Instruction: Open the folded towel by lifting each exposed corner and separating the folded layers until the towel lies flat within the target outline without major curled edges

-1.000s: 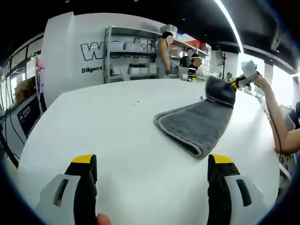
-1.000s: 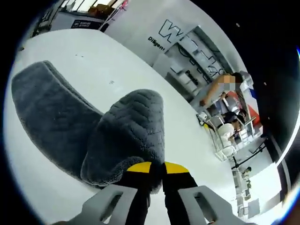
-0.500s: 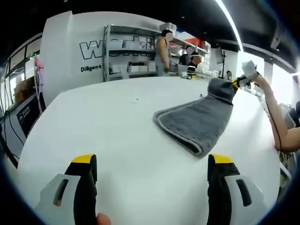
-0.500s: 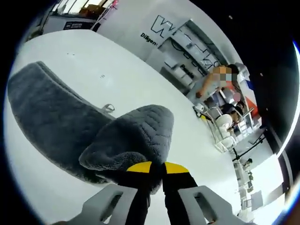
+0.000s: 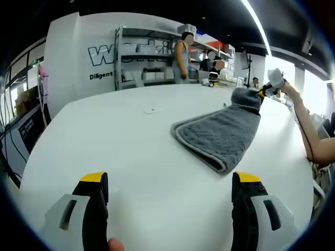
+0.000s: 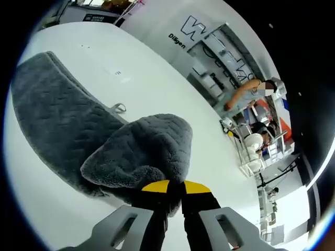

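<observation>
Grey plush towel [image 5: 219, 137], quilted texture, paler stitched hem, is laid folded in layers on the white surface [image 5: 131, 157]. In the left gripper view the near folded edge is rounded and thick, and the far corner is raised off the surface, pinched by the right tool [image 5: 260, 93]. In the right gripper view the lifted corner [image 6: 152, 151] is curled over the flat part, and a small hanging loop [image 6: 119, 108] is seen at the towel's edge.
</observation>
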`<act>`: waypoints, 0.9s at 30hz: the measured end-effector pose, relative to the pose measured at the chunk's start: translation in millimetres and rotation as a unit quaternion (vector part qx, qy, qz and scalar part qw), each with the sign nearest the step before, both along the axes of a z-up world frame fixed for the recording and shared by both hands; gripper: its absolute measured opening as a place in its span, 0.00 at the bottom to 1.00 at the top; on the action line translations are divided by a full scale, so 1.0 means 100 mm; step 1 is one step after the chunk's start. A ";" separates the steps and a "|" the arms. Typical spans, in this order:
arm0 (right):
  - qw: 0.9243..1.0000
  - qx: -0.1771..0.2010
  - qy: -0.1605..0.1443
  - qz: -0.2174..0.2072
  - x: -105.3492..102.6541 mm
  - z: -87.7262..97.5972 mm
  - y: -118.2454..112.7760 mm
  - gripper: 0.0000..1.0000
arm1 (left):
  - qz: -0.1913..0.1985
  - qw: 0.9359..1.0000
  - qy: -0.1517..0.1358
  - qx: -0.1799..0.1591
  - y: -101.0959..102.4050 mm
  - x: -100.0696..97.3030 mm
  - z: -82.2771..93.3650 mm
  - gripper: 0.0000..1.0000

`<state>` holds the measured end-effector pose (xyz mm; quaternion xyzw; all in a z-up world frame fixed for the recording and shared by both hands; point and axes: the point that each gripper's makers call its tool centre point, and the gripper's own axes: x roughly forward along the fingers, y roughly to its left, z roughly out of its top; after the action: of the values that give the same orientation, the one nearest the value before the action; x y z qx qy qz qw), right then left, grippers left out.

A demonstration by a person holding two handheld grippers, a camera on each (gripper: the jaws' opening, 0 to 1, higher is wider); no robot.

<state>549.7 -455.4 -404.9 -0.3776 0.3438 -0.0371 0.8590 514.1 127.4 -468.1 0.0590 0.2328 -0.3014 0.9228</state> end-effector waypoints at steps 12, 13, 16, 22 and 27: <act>0.999 -0.026 0.029 -0.016 -0.08 -0.19 -0.35 0.04 | 0.000 1.000 0.003 0.005 0.00 0.00 -0.02 0.96; 0.999 -0.031 0.031 -0.017 -0.08 -0.19 -0.36 0.04 | 0.000 1.000 0.003 0.005 0.00 0.00 -0.02 0.96; 0.998 -0.050 0.034 -0.024 -0.08 -0.17 -0.48 0.04 | 0.001 1.000 0.001 0.007 0.01 0.01 -0.01 0.96; 0.997 -0.040 0.055 -0.021 -0.16 -0.33 -0.58 0.00 | 0.001 1.000 -0.002 0.007 0.01 0.01 0.01 0.96; 0.998 -0.012 0.049 -0.037 -0.23 -0.41 -0.59 0.08 | 0.002 1.000 -0.002 0.008 0.02 0.01 0.01 0.96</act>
<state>526.8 -514.6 -445.9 -0.3764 0.3983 -0.0542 0.8347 515.4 129.1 -467.5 0.0665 0.2338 -0.2980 0.9231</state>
